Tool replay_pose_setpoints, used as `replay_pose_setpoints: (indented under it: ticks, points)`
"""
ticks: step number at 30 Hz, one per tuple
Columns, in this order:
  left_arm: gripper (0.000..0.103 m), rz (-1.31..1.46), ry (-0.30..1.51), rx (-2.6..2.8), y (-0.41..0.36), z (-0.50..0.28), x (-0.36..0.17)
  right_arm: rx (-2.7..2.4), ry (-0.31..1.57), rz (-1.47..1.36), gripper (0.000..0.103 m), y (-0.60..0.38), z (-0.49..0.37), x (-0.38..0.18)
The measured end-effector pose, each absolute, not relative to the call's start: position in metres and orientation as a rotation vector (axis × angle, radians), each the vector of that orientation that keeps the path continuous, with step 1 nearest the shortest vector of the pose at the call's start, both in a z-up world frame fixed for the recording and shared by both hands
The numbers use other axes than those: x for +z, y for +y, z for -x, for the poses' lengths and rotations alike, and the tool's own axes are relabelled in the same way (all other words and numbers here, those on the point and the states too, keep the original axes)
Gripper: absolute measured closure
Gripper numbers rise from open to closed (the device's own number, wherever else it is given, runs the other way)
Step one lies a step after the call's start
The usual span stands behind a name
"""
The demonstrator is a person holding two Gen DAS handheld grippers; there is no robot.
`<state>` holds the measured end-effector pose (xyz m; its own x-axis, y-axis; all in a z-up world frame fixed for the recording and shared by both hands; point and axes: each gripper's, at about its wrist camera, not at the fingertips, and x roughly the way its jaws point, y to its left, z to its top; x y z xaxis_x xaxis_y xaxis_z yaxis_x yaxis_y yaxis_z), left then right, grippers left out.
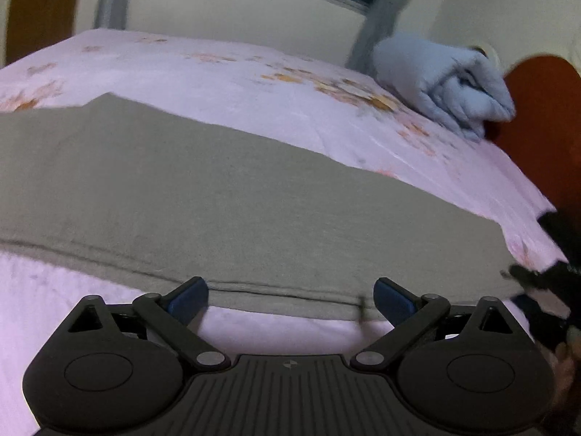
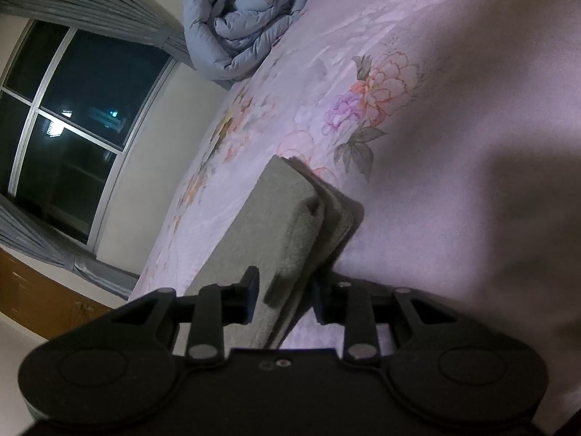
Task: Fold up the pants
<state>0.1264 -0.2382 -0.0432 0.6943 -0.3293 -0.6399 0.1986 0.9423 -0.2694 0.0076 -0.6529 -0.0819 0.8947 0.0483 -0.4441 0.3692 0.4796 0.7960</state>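
Note:
Grey-green pants lie spread flat across a pink floral bedsheet. My left gripper is open, its blue-padded fingers spread wide just at the near hem of the pants, holding nothing. In the right wrist view the pants show as a folded stack of layers. My right gripper is shut on the near edge of that stack, with the cloth pinched between both fingers. The right gripper also shows as a dark shape at the right edge of the left wrist view.
A rolled light-blue quilt sits at the head of the bed by a red-brown headboard. A dark window with grey curtains and a cream wall lie beyond the bed's far side. A wooden cabinet stands below.

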Motion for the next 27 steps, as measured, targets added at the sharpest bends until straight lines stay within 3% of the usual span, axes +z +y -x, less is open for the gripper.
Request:
replay_pose_setpoints:
  ticks: [4, 8, 17, 18, 19, 20, 27]
  points:
    - [0.015, 0.274, 0.755, -0.274, -0.227, -0.135, -0.051, -0.203, 0.452, -1.022, 0.076, -0.648, -0.011, -0.078]
    - [0.017, 0.429, 0.763, -0.284, -0.209, -0.142, -0.062, -0.2, 0.449, -1.028, 0.076, -0.65, -0.009, -0.078]
    - [0.045, 0.589, 0.774, -0.291, -0.189, -0.153, -0.081, -0.201, 0.451, -1.019, 0.076, -0.649, -0.01, -0.078]
    - [0.057, 0.608, 0.781, -0.293, -0.186, -0.157, -0.085, -0.201, 0.453, -1.017, 0.076, -0.649, -0.011, -0.078]
    - [0.087, 0.617, 0.798, -0.287, -0.185, -0.163, -0.088, -0.202, 0.454, -1.017, 0.076, -0.649, -0.011, -0.078]
    - [0.099, 0.624, 0.816, -0.265, -0.183, -0.167, -0.092, -0.203, 0.454, -1.017, 0.076, -0.649, -0.011, -0.078]
    - [0.098, 0.647, 0.769, -0.287, -0.175, -0.145, -0.094, -0.201, 0.456, -1.015, 0.076, -0.649, -0.011, -0.078]
